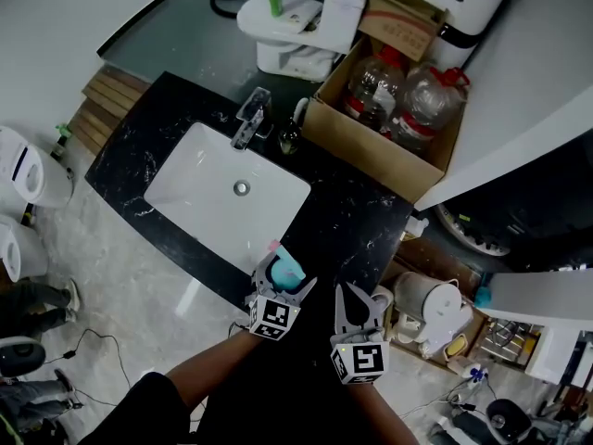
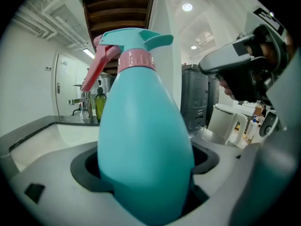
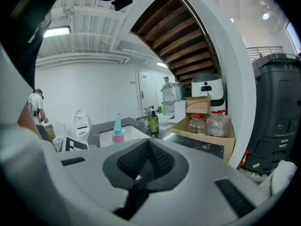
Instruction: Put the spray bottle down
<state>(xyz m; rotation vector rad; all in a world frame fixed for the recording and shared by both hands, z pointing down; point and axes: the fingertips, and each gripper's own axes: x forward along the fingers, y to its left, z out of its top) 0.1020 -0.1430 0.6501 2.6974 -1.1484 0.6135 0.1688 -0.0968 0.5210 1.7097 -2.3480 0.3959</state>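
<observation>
While the left gripper (image 2: pixel 146 187) is clenched on the spray bottle (image 2: pixel 141 140), its jaws press the teal body low on both sides, and the bottle stands upright between them. The pink trigger (image 2: pixel 96 67) points to the left in the left gripper view, under a pink collar and a teal nozzle head. In the head view this gripper sits at the near edge of the black marble counter (image 1: pixel 357 216), just beside the near right corner of the white sink (image 1: pixel 208 202). No view shows whether the bottle's base touches the counter. The left forearm comes in from the near left and slants up to the gripper, whose marker cube faces the camera.

The right gripper (image 1: pixel 355 309) has its jaws pressed together with nothing between the dark ribbed pads (image 3: pixel 155 161). It hovers near the left one, to its right and a little nearer, just off the counter's near edge, and it points far. Its forearm comes in almost straight from the near side.

Farther out, a faucet (image 1: pixel 248 119) stands at the far rim of the sink with a dark green bottle (image 1: pixel 289 138) just to its right. A cardboard box (image 1: pixel 371 146) holding two plastic jugs (image 1: pixel 372 86) sits on the far right part of the counter. A white kettle (image 1: pixel 431 309) stands low to the right.
</observation>
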